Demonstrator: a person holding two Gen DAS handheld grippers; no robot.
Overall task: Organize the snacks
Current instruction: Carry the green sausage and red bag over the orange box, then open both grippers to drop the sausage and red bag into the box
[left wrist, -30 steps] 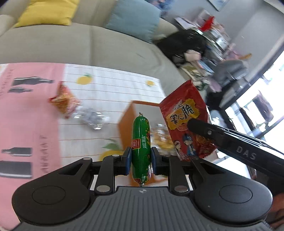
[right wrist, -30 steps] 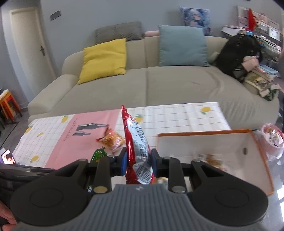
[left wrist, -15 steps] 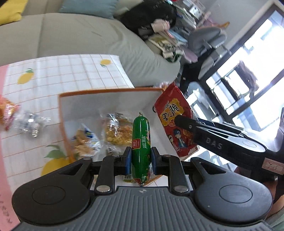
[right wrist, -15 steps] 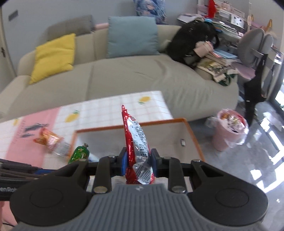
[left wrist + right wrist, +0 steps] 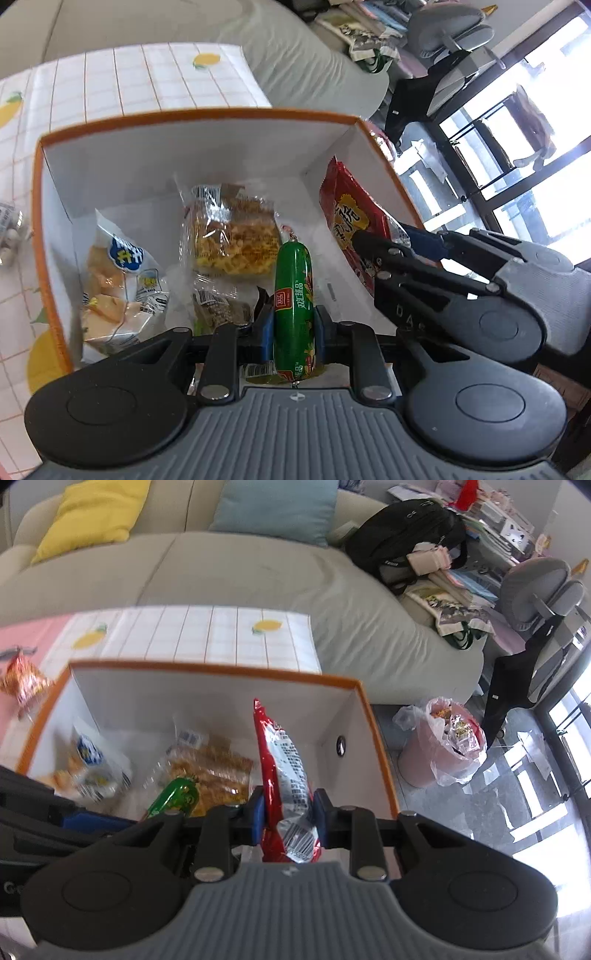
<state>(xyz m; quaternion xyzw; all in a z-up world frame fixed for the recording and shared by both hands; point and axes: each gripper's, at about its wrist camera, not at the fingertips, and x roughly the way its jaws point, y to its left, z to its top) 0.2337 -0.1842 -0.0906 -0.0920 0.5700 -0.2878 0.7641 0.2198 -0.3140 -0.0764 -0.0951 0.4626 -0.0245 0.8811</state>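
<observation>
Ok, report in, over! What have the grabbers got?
Left gripper shut on green sausage. Right gripper shut on red snack bag. Both over orange-rimmed box, snacks already inside. Nothing blocking.

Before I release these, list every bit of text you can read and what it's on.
"DA", rest hidden: side of the right gripper.
Green sausage: red logo and yellow Chinese print, too small to read.
Red snack bag: large Chinese characters, partly covered, unreadable.
Blue-and-white packet: blurred.
Barcodes on red snack bag: digits illegible.
</observation>
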